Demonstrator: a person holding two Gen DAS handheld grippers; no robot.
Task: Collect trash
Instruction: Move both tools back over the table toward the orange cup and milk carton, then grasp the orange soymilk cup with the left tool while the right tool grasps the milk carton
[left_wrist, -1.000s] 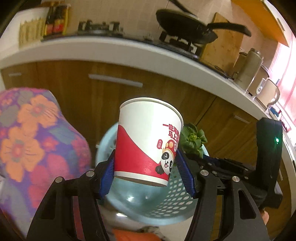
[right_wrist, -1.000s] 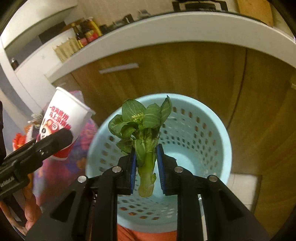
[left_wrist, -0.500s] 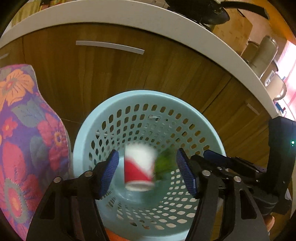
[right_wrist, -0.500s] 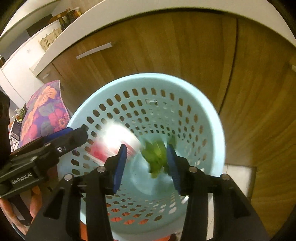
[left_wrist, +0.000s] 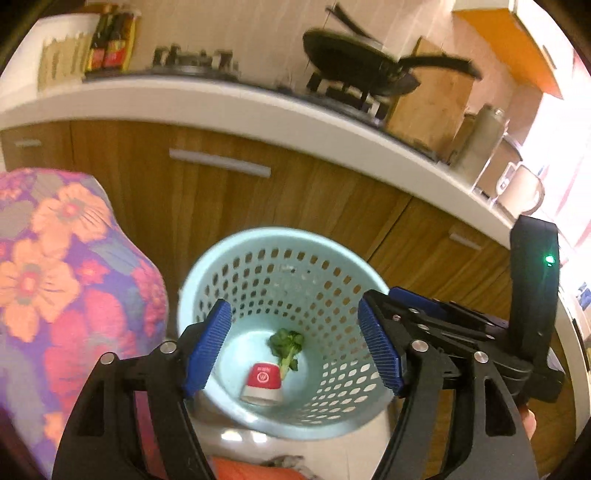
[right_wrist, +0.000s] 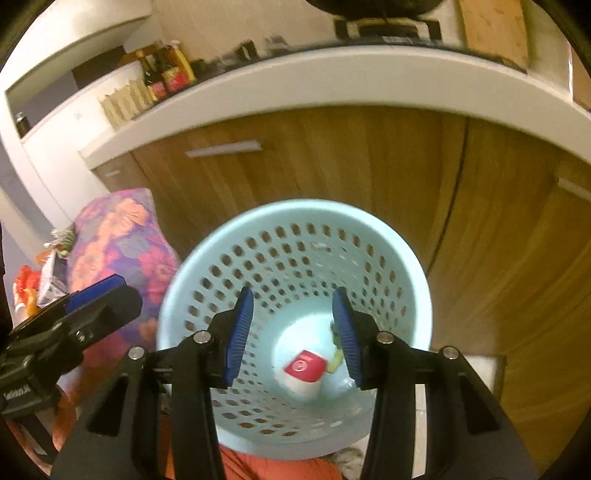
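A pale blue perforated bin (left_wrist: 332, 254) (right_wrist: 406, 258) stands on the floor below both grippers. At its bottom lies a red-and-white paper cup (left_wrist: 263, 380) (right_wrist: 304, 371), upside down, with a green leafy vegetable (left_wrist: 287, 345) (right_wrist: 334, 363) beside it. My left gripper (left_wrist: 295, 347) hangs above the bin with its jaws opening and nothing between them. Over the same bin my right gripper (right_wrist: 293, 332) stands open and empty; its right finger hides part of the vegetable. In the right wrist view the left gripper (right_wrist: 99, 295) shows at the left edge.
Wooden cabinet doors (left_wrist: 295, 192) under a white counter (left_wrist: 258, 107) rise behind the bin. A floral cushion (left_wrist: 55, 273) sits left of it. A black pan (left_wrist: 362, 70), bottles (left_wrist: 110, 44) and a kettle (left_wrist: 521, 192) stand on the counter. Orange cloth (right_wrist: 266, 465) lies at the bottom edge.
The cup left the left gripper and the vegetable left the right one; both fell and now rest at the bin's bottom. Both sets of jaws spread, and both views tilted up toward the counter.
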